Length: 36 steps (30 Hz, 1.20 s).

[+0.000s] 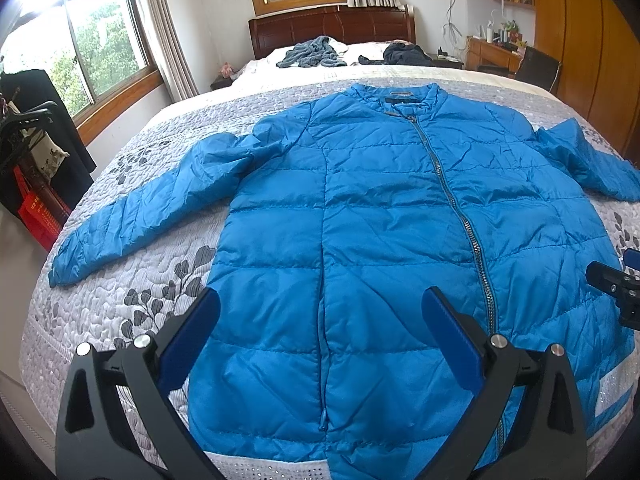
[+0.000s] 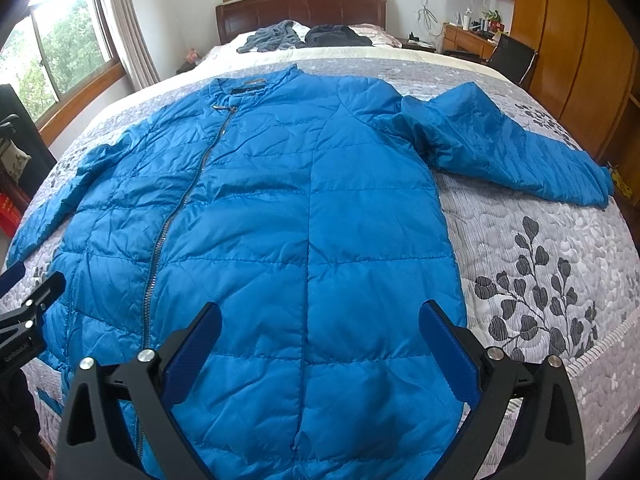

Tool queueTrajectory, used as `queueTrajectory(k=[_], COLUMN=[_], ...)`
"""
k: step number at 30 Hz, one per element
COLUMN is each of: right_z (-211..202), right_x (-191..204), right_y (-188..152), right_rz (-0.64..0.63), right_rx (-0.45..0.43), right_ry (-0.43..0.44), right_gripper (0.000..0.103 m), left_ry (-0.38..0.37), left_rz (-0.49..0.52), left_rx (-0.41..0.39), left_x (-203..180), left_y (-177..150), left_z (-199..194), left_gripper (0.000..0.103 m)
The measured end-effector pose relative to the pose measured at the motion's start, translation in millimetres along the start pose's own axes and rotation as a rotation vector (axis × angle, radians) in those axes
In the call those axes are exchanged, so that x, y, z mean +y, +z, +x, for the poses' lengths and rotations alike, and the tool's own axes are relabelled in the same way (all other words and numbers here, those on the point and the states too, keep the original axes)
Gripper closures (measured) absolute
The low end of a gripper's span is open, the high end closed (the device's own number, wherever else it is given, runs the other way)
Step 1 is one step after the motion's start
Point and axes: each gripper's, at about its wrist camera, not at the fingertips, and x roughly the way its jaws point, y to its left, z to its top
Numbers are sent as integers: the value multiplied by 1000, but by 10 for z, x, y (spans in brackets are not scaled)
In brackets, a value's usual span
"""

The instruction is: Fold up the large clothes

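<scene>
A blue quilted jacket (image 1: 380, 216) (image 2: 256, 216) lies flat and zipped on the bed, collar toward the headboard, both sleeves spread outward. My left gripper (image 1: 320, 316) hovers open above the jacket's lower left half, nothing between its blue pads. My right gripper (image 2: 320, 320) hovers open above the lower right half, also holding nothing. The left sleeve (image 1: 140, 208) runs toward the bed's left edge; the right sleeve (image 2: 512, 148) runs toward the right edge. Each gripper shows at the edge of the other's view: the right gripper (image 1: 616, 288) and the left gripper (image 2: 24, 312).
The grey floral quilt (image 2: 540, 280) covers the bed. Crumpled dark clothes (image 1: 316, 54) (image 2: 340, 36) lie near the wooden headboard (image 1: 332, 26). A rack with hangers and a red bag (image 1: 36, 208) stands left of the bed; a desk, chair (image 2: 512, 58) and wardrobe stand right.
</scene>
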Motion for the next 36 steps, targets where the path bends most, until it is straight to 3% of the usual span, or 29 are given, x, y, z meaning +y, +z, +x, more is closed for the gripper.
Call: queueTrajectory(k=[12,19,24,30,33,36], right_z=[41,48,103,296,499,666], right_x=[-71,-501,-1350,-2888,-3643,-4078], right_y=[44,194,492,855,975,1008], right_rz=[3,58,194,442,565,636], right_rx=[-1,-34,-21,35,82,106], right_ry=[9,56,25,-65,-68,-40], right_gripper=[4,4,4,4,4,4], left_ry=[15,-12,-77,-116,-137,-148], left_rz=[19,67,82,52,28,17], left_rx=[9,18,49,35,35,43], left_x=[-117,-355,-630,-1058,-1275,-1483], left_y=[55,209,538,1066,1262,1377], left_z=[17,96,282,571,734,890], left_gripper=[3,3,3,3,3,3])
